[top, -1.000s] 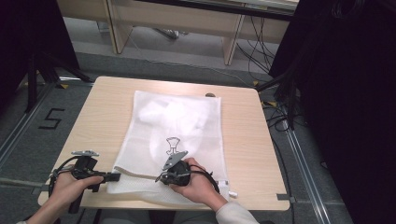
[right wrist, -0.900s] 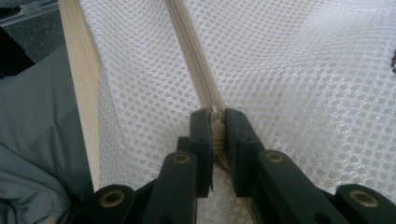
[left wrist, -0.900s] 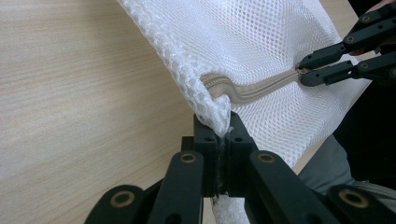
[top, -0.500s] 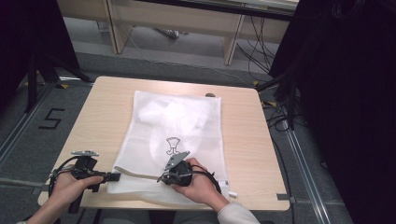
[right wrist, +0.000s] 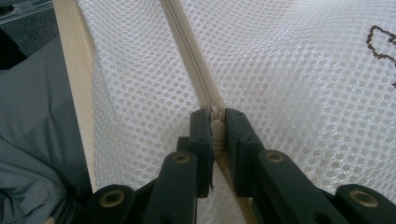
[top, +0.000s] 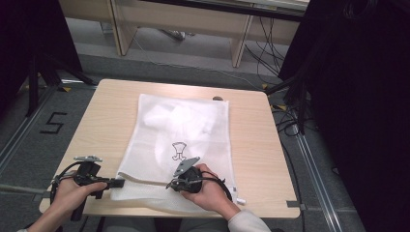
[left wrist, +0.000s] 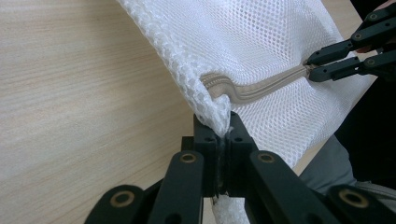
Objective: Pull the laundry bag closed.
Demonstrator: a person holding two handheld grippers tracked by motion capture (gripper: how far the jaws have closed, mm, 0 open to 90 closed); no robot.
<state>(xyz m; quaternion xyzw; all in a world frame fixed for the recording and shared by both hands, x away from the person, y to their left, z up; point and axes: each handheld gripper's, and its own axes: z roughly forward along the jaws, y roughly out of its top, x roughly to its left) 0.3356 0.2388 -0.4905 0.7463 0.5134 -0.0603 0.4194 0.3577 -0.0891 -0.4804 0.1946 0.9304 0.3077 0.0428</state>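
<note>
A white mesh laundry bag [top: 183, 125] with a small black print lies flat on the wooden table [top: 270, 145]. Along its near edge runs a beige zipper [top: 145, 180]. My left gripper [top: 120, 182] is at the bag's near left corner. In the left gripper view the left gripper [left wrist: 224, 122] is shut on that corner of mesh, with the zipper's end [left wrist: 266, 86] just beyond. My right gripper [top: 169, 185] is farther right along the zipper. Up close, the right gripper [right wrist: 217, 116] is shut on the zipper pull [right wrist: 217, 127].
The table's near edge [right wrist: 77, 93] runs close beside the bag, with the person's grey trousers [right wrist: 37, 140] below it. Bare tabletop lies left and right of the bag. Black curtains [top: 358, 96] stand to the right, and cables [top: 290, 121] lie on the floor.
The right hand has crept slightly to the right along the zipper. The left gripper holds the corner in place.
</note>
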